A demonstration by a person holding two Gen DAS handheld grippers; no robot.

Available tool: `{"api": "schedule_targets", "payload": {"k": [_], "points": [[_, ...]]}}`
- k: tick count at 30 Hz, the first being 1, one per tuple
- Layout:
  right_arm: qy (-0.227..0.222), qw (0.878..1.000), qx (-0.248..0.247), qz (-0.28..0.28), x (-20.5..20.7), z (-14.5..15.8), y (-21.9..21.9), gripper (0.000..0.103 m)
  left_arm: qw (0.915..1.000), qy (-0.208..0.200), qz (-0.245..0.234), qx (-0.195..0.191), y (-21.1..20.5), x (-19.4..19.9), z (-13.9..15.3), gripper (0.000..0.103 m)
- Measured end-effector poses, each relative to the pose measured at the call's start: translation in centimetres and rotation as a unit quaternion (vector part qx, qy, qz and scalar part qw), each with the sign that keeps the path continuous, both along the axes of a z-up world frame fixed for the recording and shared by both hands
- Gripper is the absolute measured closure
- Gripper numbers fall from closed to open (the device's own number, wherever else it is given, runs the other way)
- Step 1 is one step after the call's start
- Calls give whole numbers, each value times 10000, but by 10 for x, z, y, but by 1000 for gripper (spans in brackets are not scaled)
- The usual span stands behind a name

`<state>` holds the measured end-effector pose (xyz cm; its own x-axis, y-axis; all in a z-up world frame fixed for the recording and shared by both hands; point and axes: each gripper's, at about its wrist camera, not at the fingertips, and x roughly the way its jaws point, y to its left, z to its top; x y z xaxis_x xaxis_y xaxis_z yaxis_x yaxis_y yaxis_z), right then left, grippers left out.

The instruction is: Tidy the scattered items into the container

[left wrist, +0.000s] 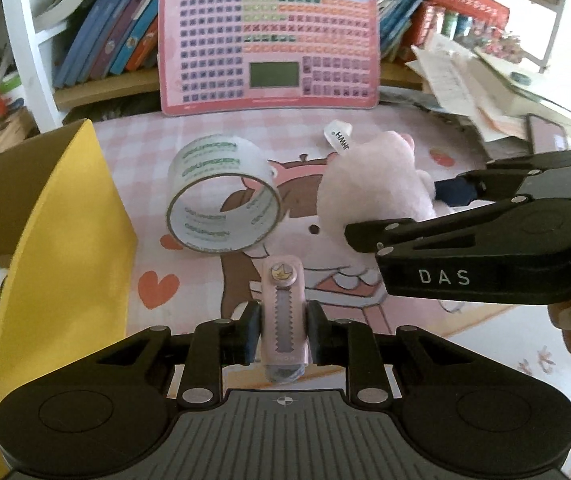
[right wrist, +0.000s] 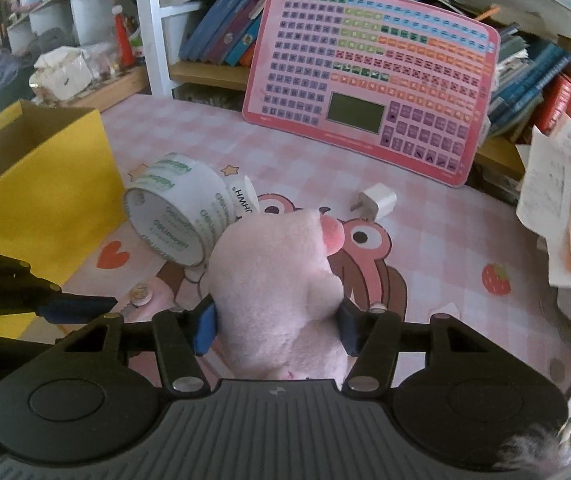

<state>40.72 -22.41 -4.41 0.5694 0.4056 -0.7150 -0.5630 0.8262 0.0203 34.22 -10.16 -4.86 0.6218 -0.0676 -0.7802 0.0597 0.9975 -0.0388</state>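
My left gripper (left wrist: pixel 283 330) is shut on a small pink correction-tape dispenser (left wrist: pixel 284 312) with a crown sticker, low over the pink mat. My right gripper (right wrist: pixel 277 322) is shut on a pink plush toy (right wrist: pixel 281 292), which also shows in the left wrist view (left wrist: pixel 373 184) at the right. A roll of clear tape (left wrist: pixel 223 200) lies on its side between the plush and the yellow box (left wrist: pixel 73 240) at the left; the roll also shows in the right wrist view (right wrist: pixel 177 216). A white charger plug (right wrist: pixel 375 202) lies on the mat beyond the plush.
The open yellow box (right wrist: pixel 41 172) holds a few small items. A pink keyboard toy (left wrist: pixel 269 40) leans against a bookshelf (left wrist: pixel 97 40) at the back. Loose papers (right wrist: pixel 565 208) are piled at the right edge of the pink mat (right wrist: pixel 465 260).
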Motion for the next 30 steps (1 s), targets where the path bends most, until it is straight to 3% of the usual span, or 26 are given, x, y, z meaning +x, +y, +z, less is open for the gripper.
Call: {"api": "schedule_targets", "payload": {"k": [16, 30], "points": [[519, 9965, 422, -493, -77, 24, -23, 48, 9967, -5, -521, -622, 13, -71, 27, 80], [608, 9887, 423, -1303, -164, 39, -9, 48, 9876, -247, -1029, -1162, 51, -130, 46, 80]]}}
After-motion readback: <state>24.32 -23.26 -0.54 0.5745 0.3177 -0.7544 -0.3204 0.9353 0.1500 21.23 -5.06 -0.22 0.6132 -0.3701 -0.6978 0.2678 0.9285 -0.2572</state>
